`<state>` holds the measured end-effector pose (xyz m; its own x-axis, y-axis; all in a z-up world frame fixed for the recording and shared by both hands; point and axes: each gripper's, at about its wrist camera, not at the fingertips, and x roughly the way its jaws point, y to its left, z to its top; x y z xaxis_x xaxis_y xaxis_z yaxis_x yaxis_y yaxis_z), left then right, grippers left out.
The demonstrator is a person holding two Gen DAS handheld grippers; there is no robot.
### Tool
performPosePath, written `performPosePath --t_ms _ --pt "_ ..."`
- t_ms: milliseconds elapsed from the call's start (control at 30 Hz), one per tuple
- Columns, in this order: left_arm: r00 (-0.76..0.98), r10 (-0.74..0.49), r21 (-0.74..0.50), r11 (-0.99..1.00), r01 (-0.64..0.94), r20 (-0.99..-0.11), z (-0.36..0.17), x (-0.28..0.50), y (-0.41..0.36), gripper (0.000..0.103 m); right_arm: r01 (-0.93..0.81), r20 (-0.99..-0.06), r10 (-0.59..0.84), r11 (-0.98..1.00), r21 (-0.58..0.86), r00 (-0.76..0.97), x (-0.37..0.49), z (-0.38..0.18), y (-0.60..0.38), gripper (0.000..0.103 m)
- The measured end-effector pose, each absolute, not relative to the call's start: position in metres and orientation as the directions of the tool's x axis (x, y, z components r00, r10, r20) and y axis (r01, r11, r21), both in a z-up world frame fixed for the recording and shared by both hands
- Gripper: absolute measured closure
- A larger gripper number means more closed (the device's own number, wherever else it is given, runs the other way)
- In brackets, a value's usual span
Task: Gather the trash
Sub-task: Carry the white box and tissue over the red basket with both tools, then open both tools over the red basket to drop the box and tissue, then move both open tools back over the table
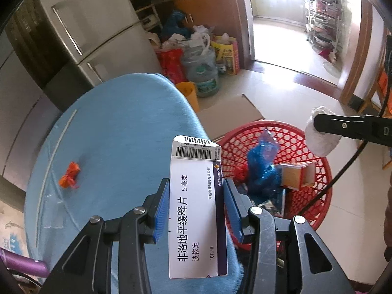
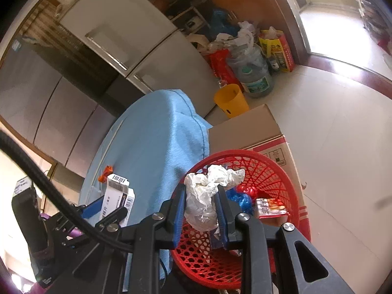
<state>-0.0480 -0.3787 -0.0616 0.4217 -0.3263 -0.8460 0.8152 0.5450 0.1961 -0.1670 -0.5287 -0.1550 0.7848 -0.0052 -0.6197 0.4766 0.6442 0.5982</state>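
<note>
The left gripper (image 1: pixel 196 210) is pinching a white cardboard medicine box (image 1: pixel 196 205) by its long sides; the box's long axis is running forward along the fingers, barcode end pointing away. The right gripper (image 2: pixel 201 216) is clamping a crumpled white tissue wad (image 2: pixel 208 196), soft and creased, bulging past the fingertips. Below and ahead of both is sitting a round red plastic lattice basket (image 2: pixel 276 171), beside a fuzzy blue cloth (image 1: pixel 122 132) with an orange wrapper (image 1: pixel 69 175) lying left of the left gripper.

pale tiled floor (image 1: pixel 281 93), grey fridge (image 1: pixel 98 36), sunlit doorway (image 1: pixel 276 24)
</note>
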Motion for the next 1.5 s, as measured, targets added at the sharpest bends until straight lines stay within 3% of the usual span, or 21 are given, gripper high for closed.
performPosePath --t_ms 367,533,967,1067,1133,1500 --pt "0.307 -0.387 0.08 0.503 0.861 -0.87 -0.065 -0.054 -0.39 0.056 0.491 -0.66 0.086 0.599 0.633 0.746 -0.162 -0.17 -0.538 0.075" --pt "0.326 -0.388 0.08 0.531 0.843 -0.862 -0.061 -0.047 -0.379 0.044 0.486 -0.677 0.134 0.599 0.637 0.723 -0.155 -0.175 -0.533 0.074" --pt "0.39 -0.352 0.058 0.675 0.736 -0.851 -0.053 -0.016 -0.321 0.043 0.45 -0.683 0.123 0.667 0.594 0.72 -0.142 -0.161 -0.507 0.07" --pt "0.419 -0.347 0.068 0.697 0.714 -0.839 -0.048 -0.012 -0.311 0.043 0.445 -0.684 0.108 0.684 0.578 0.722 -0.14 -0.155 -0.501 0.063" --pt "0.435 -0.348 0.065 0.714 0.697 -0.83 -0.044 -0.01 -0.302 0.042 0.451 -0.687 0.086 0.695 0.561 0.722 -0.14 -0.15 -0.497 0.035" --pt "0.452 -0.297 0.028 0.811 0.584 -0.841 -0.056 0.003 -0.226 0.04 0.397 -0.674 0.11 0.735 0.55 0.731 -0.12 -0.137 -0.47 0.034"
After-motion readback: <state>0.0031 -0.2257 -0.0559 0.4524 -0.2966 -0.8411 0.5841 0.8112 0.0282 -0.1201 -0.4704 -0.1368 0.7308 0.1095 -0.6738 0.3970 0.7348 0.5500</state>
